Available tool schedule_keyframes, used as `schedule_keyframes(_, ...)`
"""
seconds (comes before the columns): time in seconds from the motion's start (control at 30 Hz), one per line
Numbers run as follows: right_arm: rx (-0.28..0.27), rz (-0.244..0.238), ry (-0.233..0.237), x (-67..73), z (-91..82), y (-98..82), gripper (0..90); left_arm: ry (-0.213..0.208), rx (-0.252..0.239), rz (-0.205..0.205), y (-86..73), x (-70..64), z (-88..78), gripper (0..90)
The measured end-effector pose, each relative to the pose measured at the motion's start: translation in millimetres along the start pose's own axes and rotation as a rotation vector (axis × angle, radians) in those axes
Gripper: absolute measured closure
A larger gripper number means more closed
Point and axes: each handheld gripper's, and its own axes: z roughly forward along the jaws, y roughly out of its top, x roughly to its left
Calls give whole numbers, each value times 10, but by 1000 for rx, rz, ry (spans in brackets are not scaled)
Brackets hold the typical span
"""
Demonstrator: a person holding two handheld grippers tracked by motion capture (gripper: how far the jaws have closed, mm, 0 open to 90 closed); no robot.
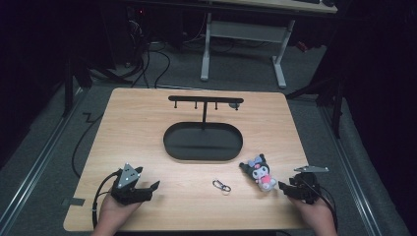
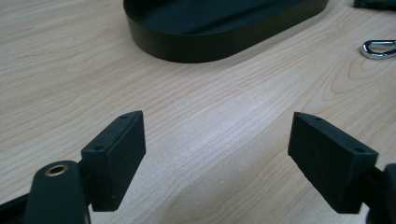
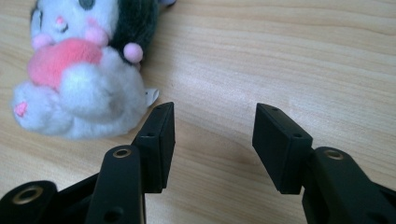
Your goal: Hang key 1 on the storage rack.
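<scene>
Plush toy (image 3: pixel 77 70) beside open right claw (image 3: pixel 212 140) (tag seemingly unreadable).

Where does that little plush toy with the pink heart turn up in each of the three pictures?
High view: the plush toy lies on the table's right front, just left of the right tongs.
Left gripper view: not in it.
Right gripper view: upper left, beside the tongs' left jaw, outside the gap.
Shared landmark: the light wooden table, whose grain runs under everything.
</scene>
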Motion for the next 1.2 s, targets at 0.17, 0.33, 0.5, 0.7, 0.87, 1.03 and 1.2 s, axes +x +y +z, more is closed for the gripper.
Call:
schedule_keyframes(0.17, 50, -45, -4, 27, -4, 54, 478, -17, 1, 4, 11, -13, -22, 194)
schedule_keyframes(0.33, 91, -67, -7, 47, -16, 107, 468, -23, -16, -2, 20, -20, -56, 194)
schedule_keyframes(0.5, 125, -93, -6, 79, -32, 151, 451, -30, -15, 2, 19, -34, -52, 194)
schedule_keyframes(0.7, 206, -141, 4, 114, -84, 248, 389, -44, -15, -2, 17, -27, -47, 194)
schedule_keyframes(0.87, 272, -151, 22, 130, -99, 292, 354, -39, -18, 1, 24, -15, -38, 187)
schedule_keyframes(1.03, 297, -179, 27, 184, -93, 285, 327, -38, -13, 9, 27, -24, -31, 179)
schedule_keyframes(1.2, 342, -227, 20, 308, -115, 279, 266, -41, -14, 21, 43, -49, -18, 173)
